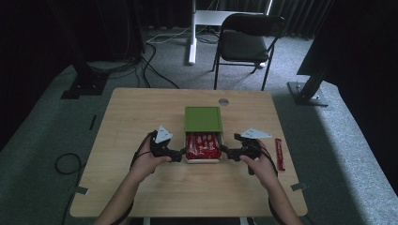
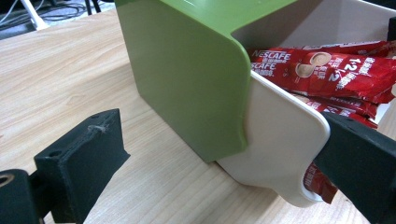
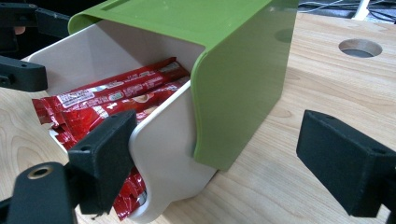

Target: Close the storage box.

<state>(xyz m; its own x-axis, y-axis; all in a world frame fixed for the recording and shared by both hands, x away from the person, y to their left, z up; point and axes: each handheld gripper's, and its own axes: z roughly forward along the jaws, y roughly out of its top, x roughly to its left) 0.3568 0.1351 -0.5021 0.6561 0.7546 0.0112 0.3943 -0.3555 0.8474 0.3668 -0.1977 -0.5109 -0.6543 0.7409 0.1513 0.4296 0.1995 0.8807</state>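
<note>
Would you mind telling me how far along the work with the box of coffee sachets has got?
Done: the white box already holds red sachets, and the green lid is slid partway over it. In hand: the left gripper and right gripper sit at the box's near corners, jaws open around the walls. Left: one sachet lies on the table to the right, and the lid isn't closed.

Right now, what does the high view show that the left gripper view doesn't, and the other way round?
High view: both claws, left and right, flank the white box; a loose red sachet lies to its right, a black chair stands behind the table. Left gripper view: Nescafe print on the sachets and the open left claw straddling the box's corner. Both: the green lid slid partly back.
</note>
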